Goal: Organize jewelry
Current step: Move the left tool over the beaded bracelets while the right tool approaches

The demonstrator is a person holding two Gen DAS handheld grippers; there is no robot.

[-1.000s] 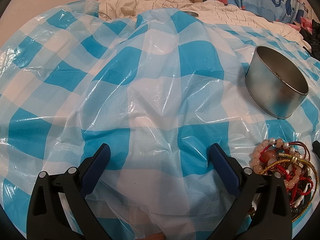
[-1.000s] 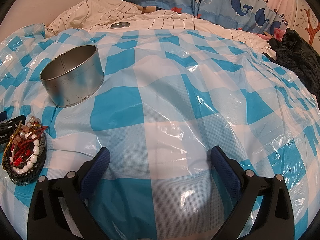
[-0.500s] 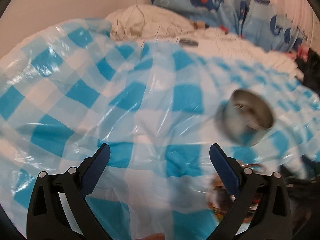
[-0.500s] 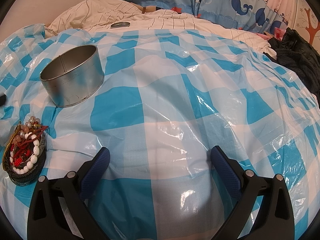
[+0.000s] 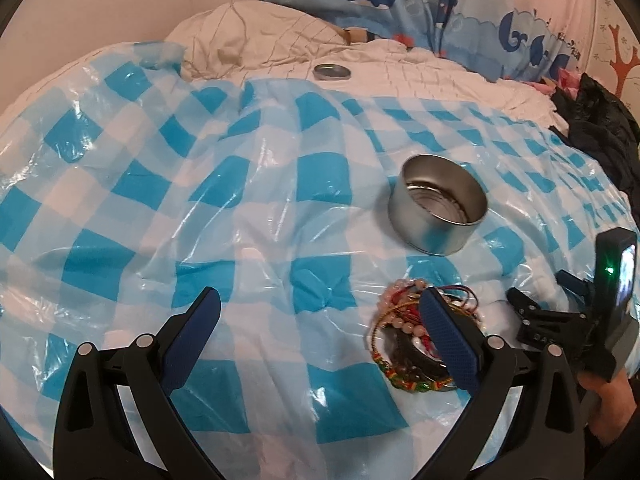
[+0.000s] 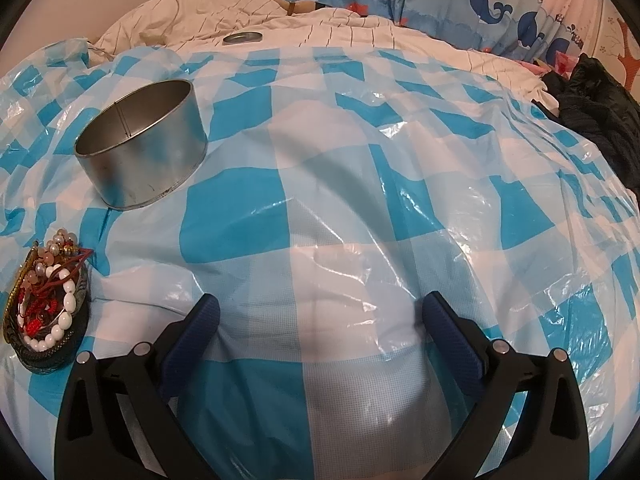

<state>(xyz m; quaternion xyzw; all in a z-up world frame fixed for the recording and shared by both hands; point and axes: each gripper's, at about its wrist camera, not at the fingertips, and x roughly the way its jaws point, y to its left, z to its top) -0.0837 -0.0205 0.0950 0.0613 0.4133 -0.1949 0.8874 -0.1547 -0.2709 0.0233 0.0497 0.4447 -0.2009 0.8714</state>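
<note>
On the blue-and-white checked plastic sheet (image 5: 256, 216), the left gripper (image 5: 320, 320), jaws spread and empty, has swung right and lifted; its right finger now overlaps the tangled heap of beaded bracelets (image 5: 404, 344). Beyond stands the empty round metal tin (image 5: 438, 216), their likely destination. The right gripper (image 6: 320, 320) stays released.

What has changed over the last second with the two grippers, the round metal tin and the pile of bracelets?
The left gripper drew back and swung right, jaws still open and empty. The right gripper stayed put, open. The round metal tin and the pile of beaded bracelets kept their places on the blue checked plastic sheet.
</note>
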